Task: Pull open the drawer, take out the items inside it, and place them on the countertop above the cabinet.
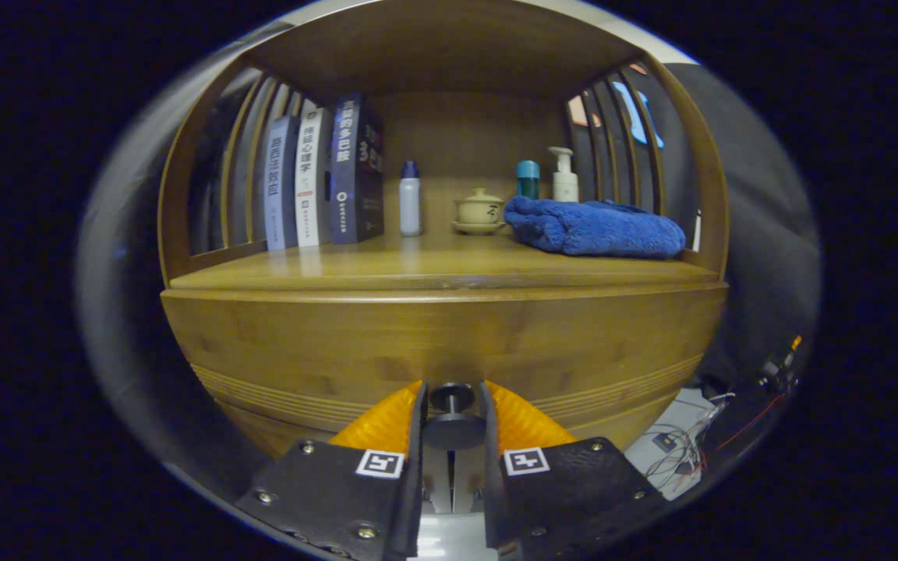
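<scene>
2 fingers of the gripper [453, 413] stand narrowly apart, closed in on either side of the dark round drawer knob [452, 399] (whether both press on it cannot be told). The knob sits between the fingertips, on the wooden drawer front [433, 343]. Above it lies the countertop [418, 269], bearing 3 books [324, 183], bottles, a lidded cup [479, 210] and a blue towel [593, 227].

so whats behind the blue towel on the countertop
Behind the blue towel stand a teal-capped bottle and a white pump bottle; the towel hides their lower parts. The fingers flank the drawer knob.
</scene>
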### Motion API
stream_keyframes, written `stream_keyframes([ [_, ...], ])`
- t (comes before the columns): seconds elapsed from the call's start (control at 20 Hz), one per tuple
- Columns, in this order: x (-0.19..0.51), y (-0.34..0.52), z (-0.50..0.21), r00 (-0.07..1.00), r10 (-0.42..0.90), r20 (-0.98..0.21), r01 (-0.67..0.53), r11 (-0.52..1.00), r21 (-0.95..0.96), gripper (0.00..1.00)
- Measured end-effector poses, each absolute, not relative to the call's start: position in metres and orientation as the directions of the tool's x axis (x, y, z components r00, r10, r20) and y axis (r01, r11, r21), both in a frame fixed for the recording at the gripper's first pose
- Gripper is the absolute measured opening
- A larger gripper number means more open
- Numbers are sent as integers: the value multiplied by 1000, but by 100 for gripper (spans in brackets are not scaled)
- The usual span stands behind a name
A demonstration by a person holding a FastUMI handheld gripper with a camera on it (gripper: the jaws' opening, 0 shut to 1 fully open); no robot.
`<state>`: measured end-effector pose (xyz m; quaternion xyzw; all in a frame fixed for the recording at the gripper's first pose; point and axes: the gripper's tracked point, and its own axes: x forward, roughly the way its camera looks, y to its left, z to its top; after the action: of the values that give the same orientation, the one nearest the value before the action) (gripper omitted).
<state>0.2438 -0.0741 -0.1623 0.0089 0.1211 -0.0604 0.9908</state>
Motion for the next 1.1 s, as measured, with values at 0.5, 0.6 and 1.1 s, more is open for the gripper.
stream_keyframes([
  [0.5, 186, -75, -160, 971, -107, -215, 115, 993, 25, 26],
  [0.6, 168, -75, -160, 974, -109, -199, 113, 993, 10, 26],
  [1.1, 96, -72, -158, 979, -98, -181, 105, 994, 27, 25],
])
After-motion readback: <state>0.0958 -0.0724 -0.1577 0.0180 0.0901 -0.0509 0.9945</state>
